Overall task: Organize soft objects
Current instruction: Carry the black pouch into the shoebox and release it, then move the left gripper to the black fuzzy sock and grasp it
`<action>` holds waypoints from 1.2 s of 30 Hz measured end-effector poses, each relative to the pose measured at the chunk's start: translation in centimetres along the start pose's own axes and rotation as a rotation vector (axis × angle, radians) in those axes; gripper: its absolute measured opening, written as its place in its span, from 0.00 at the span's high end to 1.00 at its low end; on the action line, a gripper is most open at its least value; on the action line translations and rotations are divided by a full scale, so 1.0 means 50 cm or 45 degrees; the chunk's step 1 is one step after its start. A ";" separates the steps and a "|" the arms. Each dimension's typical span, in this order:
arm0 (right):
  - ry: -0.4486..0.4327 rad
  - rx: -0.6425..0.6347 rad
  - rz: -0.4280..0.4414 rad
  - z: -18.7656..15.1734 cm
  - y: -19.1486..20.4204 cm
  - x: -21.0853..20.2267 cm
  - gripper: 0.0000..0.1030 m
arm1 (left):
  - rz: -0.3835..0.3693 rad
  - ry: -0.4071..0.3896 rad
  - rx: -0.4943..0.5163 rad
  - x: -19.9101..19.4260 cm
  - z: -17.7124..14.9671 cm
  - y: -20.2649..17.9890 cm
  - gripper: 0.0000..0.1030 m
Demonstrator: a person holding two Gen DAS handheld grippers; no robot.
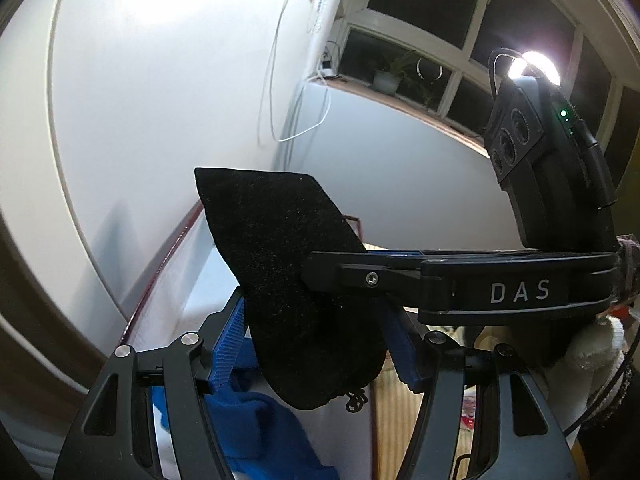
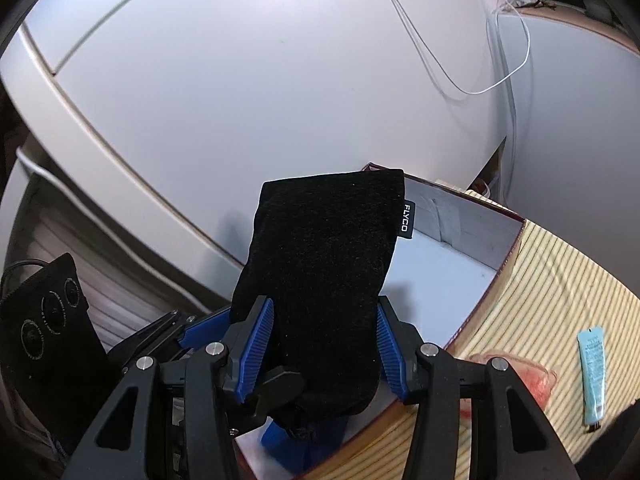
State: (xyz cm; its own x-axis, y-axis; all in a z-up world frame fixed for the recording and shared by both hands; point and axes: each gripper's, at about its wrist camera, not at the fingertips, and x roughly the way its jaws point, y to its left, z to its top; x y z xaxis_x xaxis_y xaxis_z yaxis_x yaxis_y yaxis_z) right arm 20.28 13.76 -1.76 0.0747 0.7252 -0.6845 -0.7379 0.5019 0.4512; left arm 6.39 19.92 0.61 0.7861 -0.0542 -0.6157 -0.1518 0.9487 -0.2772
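Now both my jaws clamp the black pouch (image 2: pixel 324 280), carried over the open box (image 2: pixel 460 248), above a blue cloth (image 1: pixel 256 420). Next I judge: lower it inside, then release.

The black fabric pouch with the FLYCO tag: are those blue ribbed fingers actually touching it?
Touching. In the right wrist view both blue ribbed fingers press against the sides of the black fabric pouch.
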 end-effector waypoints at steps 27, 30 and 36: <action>-0.120 0.021 -0.116 -0.076 -0.068 -0.152 0.44 | 0.023 -0.045 -0.008 -0.060 -0.042 -0.028 0.40; -0.146 0.038 -0.126 -0.113 -0.087 -0.204 0.43 | -0.014 -0.041 0.009 -0.063 -0.053 -0.055 0.40; -0.192 0.115 -0.175 -0.212 -0.149 -0.304 0.43 | -0.104 -0.021 0.031 -0.074 -0.094 -0.109 0.39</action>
State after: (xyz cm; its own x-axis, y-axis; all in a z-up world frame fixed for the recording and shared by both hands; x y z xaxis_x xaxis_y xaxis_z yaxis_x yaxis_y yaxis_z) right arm 17.53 -6.01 -0.81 0.2749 0.7062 -0.6524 -0.6513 0.6359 0.4140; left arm 1.48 13.50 0.95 0.8050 -0.1267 -0.5796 -0.0725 0.9486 -0.3082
